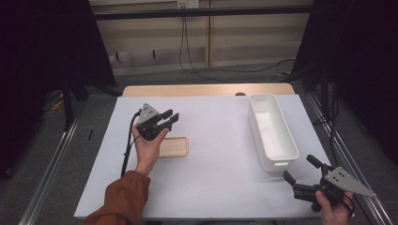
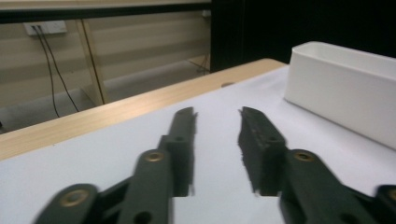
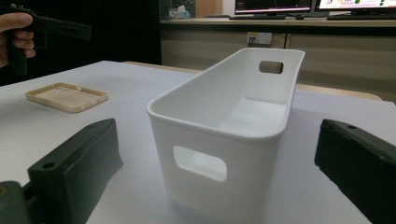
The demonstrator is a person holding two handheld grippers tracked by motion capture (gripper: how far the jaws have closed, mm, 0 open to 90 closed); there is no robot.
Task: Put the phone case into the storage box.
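White sheeting covers the counter (image 1: 211,154); left gripper (image 1: 170,118), narrowed and empty, hovers above the tan rubbery phone case (image 1: 172,147), right gripper (image 1: 300,171) wide, facing the white plastic bin (image 1: 272,131).

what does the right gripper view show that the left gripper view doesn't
The right gripper view alone takes in the tan phone case lying flat on the white mat, the bin's hollow inside with its cut-out handle, the far hand holding the left gripper, and monitors at the back.

The left gripper view alone takes in the left gripper's own jaws from behind, a gap between them with nothing in it, and a wall socket with cables.

Both take in the white bin and the white mat.
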